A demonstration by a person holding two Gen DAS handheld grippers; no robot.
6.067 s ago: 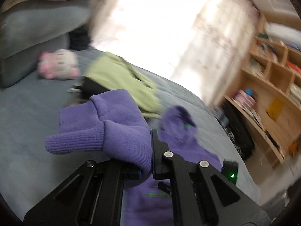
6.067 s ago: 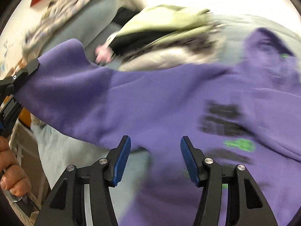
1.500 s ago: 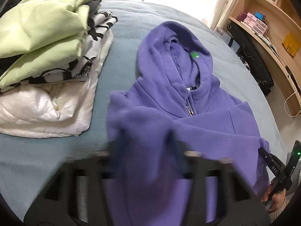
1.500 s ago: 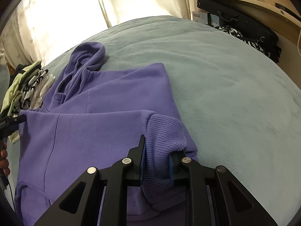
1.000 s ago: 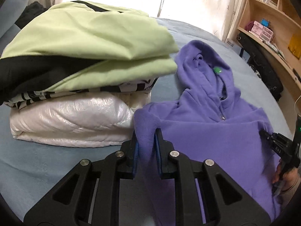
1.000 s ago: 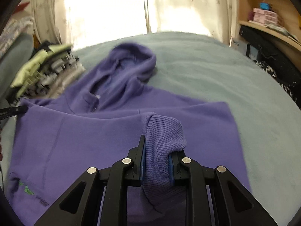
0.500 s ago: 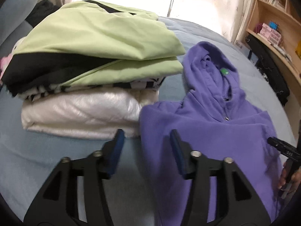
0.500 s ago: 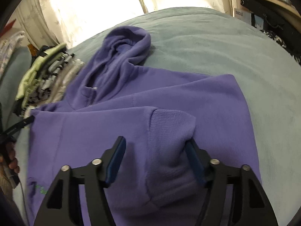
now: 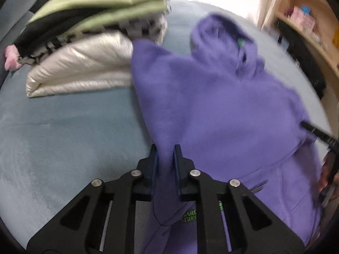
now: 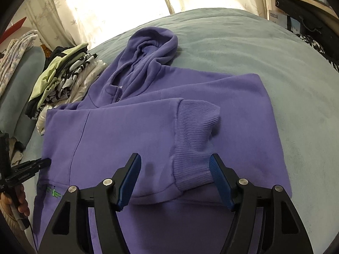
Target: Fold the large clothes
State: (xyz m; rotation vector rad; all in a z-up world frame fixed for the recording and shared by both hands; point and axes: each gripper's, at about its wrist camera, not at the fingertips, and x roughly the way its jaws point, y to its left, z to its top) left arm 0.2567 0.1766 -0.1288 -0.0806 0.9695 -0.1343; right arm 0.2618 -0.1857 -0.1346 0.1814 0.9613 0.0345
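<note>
A purple hoodie (image 10: 131, 131) lies face up on a blue-grey bed (image 10: 275, 48), hood towards the window; it also shows in the left wrist view (image 9: 222, 105). A sleeve is folded across the chest, its ribbed cuff (image 10: 195, 131) lying between my right gripper's open fingers. My right gripper (image 10: 174, 173) is open and holds nothing. My left gripper (image 9: 165, 163) is shut on the hoodie's left side edge, low on the bed. The left gripper's tip (image 10: 40, 162) shows at the left of the right wrist view.
A stack of folded clothes (image 9: 84, 42), green on top and white padded jacket at the bottom, sits left of the hoodie, touching its shoulder. Wooden shelves (image 9: 313, 21) and dark bags stand right of the bed. Curtains (image 10: 106, 0) hang behind.
My left gripper, open half a second ago, has moved down the hoodie's side and shut on its edge. My right gripper let go of the cuff and has opened wider and backed off.
</note>
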